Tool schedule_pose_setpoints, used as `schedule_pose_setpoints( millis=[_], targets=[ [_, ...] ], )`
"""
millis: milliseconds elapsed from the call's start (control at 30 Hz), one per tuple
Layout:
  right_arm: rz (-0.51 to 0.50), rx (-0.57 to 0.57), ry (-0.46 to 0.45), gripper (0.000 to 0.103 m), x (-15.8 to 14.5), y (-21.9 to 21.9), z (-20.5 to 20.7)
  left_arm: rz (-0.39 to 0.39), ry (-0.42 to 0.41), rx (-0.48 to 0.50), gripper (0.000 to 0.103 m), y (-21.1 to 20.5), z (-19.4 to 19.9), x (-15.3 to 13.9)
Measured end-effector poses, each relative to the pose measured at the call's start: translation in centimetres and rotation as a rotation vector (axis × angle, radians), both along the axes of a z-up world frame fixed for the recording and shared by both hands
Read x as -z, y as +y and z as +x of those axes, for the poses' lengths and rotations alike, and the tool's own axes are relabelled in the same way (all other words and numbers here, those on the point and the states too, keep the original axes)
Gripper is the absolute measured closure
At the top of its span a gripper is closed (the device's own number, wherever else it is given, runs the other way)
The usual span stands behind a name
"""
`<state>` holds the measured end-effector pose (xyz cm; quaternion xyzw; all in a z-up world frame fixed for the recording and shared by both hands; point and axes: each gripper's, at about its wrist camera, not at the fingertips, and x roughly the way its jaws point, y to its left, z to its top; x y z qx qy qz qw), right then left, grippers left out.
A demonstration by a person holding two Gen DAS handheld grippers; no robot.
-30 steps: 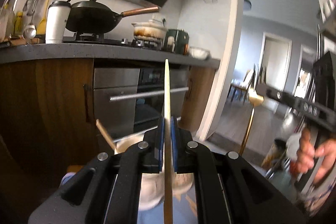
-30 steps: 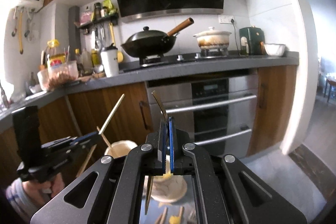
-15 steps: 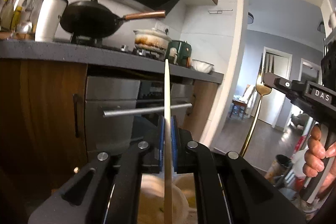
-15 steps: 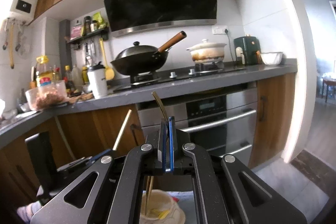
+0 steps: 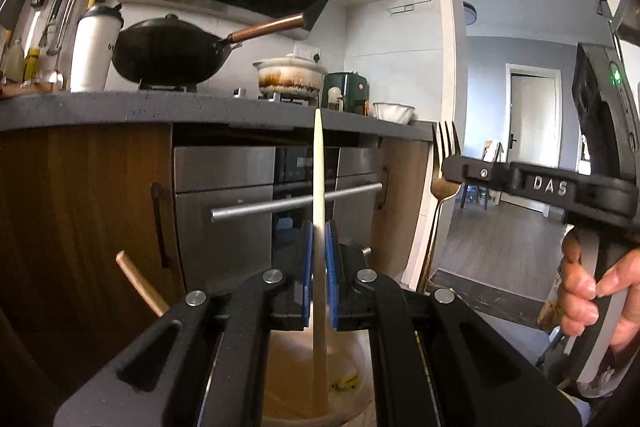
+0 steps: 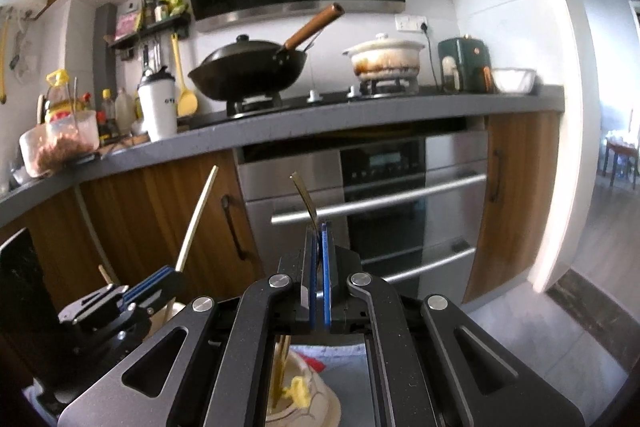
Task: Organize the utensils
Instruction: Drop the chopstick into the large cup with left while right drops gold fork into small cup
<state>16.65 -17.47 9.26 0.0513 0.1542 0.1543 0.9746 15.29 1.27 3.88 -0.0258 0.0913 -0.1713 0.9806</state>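
Observation:
My left gripper [image 5: 319,227] is shut on a pale wooden chopstick [image 5: 319,187] that stands upright, its lower end reaching into a cream utensil holder [image 5: 352,415] below the jaws. A second wooden stick [image 5: 138,281] leans out of the holder at the left. My right gripper [image 6: 319,229] is shut on a gold fork [image 6: 306,201], seen edge-on, whose handle runs down into the same cream holder [image 6: 320,407]. In the left wrist view the right gripper [image 5: 450,163] shows at the right, clamping the fork [image 5: 440,183] with its tines up. In the right wrist view the left gripper [image 6: 168,275] holds the chopstick [image 6: 198,215].
A kitchen counter [image 6: 320,119] carries a black wok [image 6: 248,75], a white pot [image 6: 384,57], a white tumbler [image 6: 158,107] and a green appliance [image 6: 464,65]. An oven with bar handles [image 6: 380,203] faces me. A hand [image 5: 588,287] grips the right tool. A doorway [image 5: 520,147] opens at the right.
Both grippers have come down with their utensils, so the counter sits higher in view. The chopstick and the fork now reach into the cream holder. The right gripper has come closer to the left.

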Motion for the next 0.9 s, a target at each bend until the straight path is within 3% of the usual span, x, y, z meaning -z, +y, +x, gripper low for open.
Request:
schedule_pose_setpoints(
  millis=[200,500,633,733,900],
  targets=[
    [-0.004,-0.028,0.075,0.1,2.1,0.7,0.9,0.014,0.041,0.009,0.097,0.1,0.1,0.7],
    [-0.008,-0.033,0.096,0.096,2.4,0.9,1.1,0.041,0.05,0.015,0.096,0.0,-0.8,0.2],
    [0.008,-0.043,0.073,0.067,1.6,0.7,0.5,0.05,0.061,0.015,0.095,0.0,-1.2,-0.4],
    [0.011,-0.038,0.059,0.066,1.0,0.2,-0.1,0.053,0.061,0.015,0.093,0.0,-1.7,-0.8],
    [0.04,-0.027,0.046,0.046,0.3,-1.3,-1.5,0.06,0.047,0.014,0.072,0.1,-3.0,-1.9]
  ],
)
